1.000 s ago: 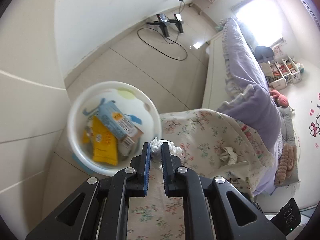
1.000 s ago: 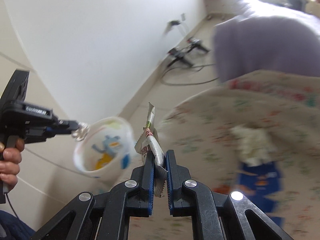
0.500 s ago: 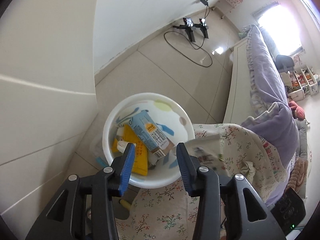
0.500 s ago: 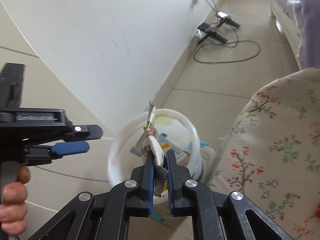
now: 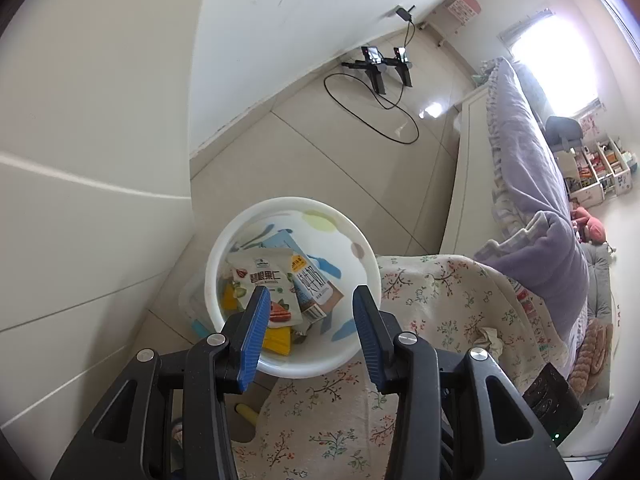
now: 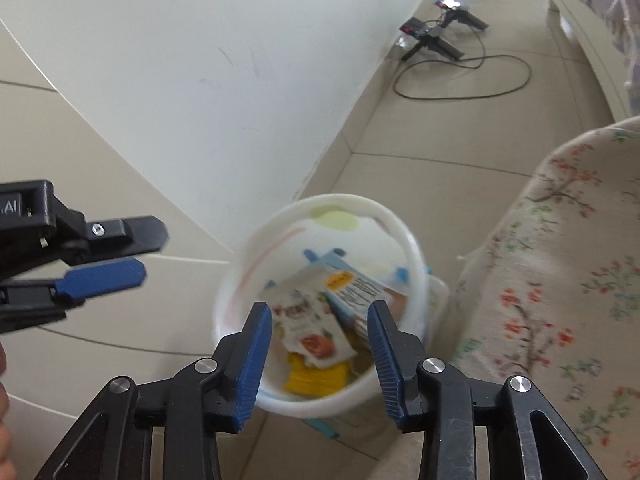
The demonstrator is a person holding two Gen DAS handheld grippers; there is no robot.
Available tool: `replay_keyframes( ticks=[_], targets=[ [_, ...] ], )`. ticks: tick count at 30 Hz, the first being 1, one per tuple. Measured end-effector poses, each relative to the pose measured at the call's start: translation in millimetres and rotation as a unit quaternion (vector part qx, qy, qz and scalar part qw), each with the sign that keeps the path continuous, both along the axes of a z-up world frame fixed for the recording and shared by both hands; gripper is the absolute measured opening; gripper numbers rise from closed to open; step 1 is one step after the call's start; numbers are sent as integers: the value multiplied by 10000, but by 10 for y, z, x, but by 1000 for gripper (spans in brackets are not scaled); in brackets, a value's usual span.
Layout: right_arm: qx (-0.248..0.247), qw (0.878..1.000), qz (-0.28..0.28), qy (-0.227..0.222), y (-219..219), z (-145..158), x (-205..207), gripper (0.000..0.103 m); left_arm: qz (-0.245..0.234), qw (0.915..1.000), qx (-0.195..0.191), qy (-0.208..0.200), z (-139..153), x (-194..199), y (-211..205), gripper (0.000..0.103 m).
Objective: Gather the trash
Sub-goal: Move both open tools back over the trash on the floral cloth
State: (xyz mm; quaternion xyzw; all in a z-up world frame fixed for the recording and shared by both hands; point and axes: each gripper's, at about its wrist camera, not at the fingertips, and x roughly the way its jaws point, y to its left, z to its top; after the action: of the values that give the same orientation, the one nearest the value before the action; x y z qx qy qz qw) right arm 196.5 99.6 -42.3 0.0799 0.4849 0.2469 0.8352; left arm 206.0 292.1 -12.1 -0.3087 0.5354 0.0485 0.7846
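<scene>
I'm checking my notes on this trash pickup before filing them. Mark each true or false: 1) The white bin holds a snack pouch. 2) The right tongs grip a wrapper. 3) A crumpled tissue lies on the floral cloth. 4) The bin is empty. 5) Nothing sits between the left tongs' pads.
1) True: a snack pouch lies in the white bin, on a milk carton.
2) False: the right tongs are opening with nothing between the pads.
3) True: a crumpled tissue lies on the floral cloth.
4) False: it holds several packages.
5) True: the left tongs are open and empty.
</scene>
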Motion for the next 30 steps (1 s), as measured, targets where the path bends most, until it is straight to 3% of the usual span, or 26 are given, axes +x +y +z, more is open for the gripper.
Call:
replay_keyframes(
  ticks=[5, 9, 13, 20, 24, 30],
  targets=[
    [-67, 9999, -146, 45, -389, 150, -50, 49, -123, 9999, -100, -25, 20, 42, -115, 46],
    [-43, 9994, -297, -182, -774, 531, -120, 52, -135, 9996, -238, -18, 26, 62, -191, 53],
    [-270, 9972, -423, -548, -1230, 909, -254, 65, -294, 9991, -304, -13, 35, 85, -367, 54],
    [-540, 9883, -1231, -714, -2277, 1242, -364, 75, -699, 9971, -303, -68, 94, 147, -792, 57],
    [-355, 9832, -1704, -546, -2794, 1161, -429, 77, -1042, 9932, -523, -60, 75, 202, -1096, 62],
    [-307, 9793, -2002, 37, -3183, 839, -461, 77, -1377, 9884, -635, 56, -8, 291, -1589, 64]
  ],
)
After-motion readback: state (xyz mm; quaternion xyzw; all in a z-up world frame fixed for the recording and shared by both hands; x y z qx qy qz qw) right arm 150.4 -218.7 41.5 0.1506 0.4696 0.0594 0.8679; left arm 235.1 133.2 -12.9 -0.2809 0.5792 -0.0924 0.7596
